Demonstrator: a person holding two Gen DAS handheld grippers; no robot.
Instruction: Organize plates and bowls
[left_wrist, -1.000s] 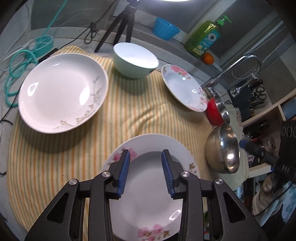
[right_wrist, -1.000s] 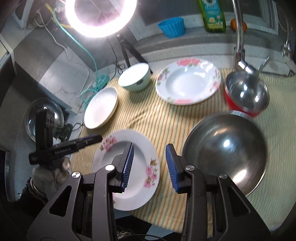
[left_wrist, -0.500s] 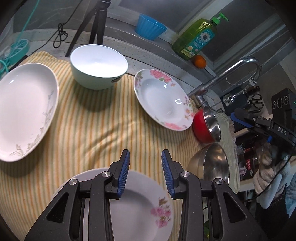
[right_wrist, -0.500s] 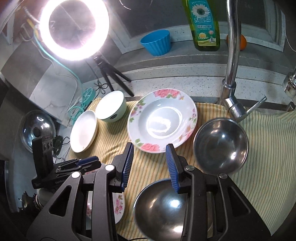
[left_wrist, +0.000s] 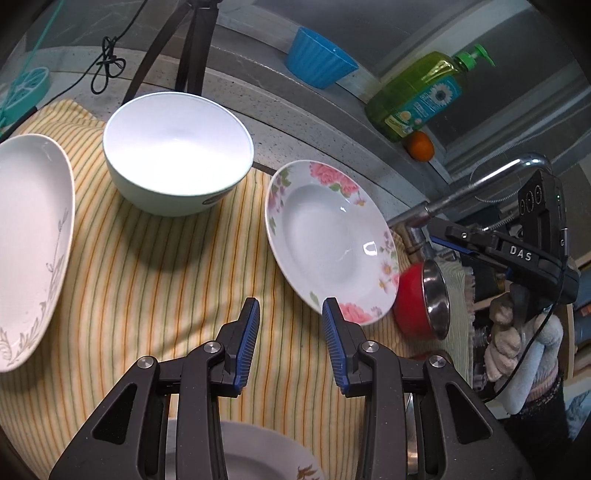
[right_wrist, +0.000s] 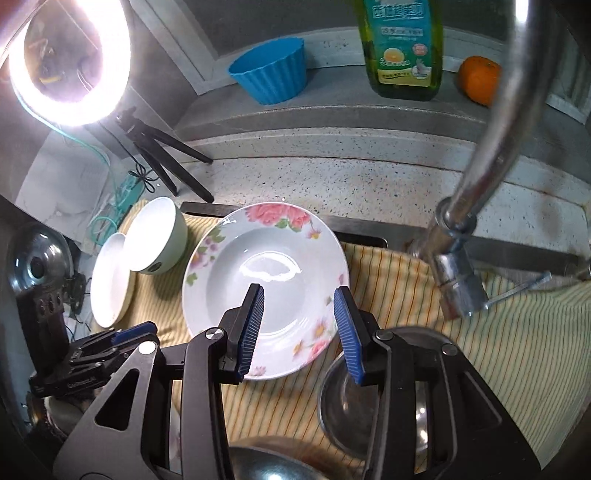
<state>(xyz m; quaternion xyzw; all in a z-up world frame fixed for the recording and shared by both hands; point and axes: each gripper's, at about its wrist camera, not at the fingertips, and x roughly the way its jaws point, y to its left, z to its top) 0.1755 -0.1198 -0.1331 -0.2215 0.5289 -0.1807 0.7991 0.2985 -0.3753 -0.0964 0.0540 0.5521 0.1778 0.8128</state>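
Note:
A flowered deep plate lies at the back of the striped cloth. My right gripper hovers over its near half; the jaws are opening, with only the plate's surface showing below them and nothing gripped. My left gripper is open over bare cloth, just left of that plate's near rim. A white bowl stands upright to the left, and a white leaf-patterned plate lies beyond it. A second flowered plate peeks out under my left gripper.
A red-sided steel bowl and a larger steel bowl sit at the right and near side. The faucet arches over the right. On the ledge behind stand a blue cup, a soap bottle and an orange. A tripod stands back left.
Both grippers have moved toward the back of the cloth. The near flowered plate slid almost out of the left view. The right gripper left the big steel bowl for the back flowered plate, its jaws slightly wider.

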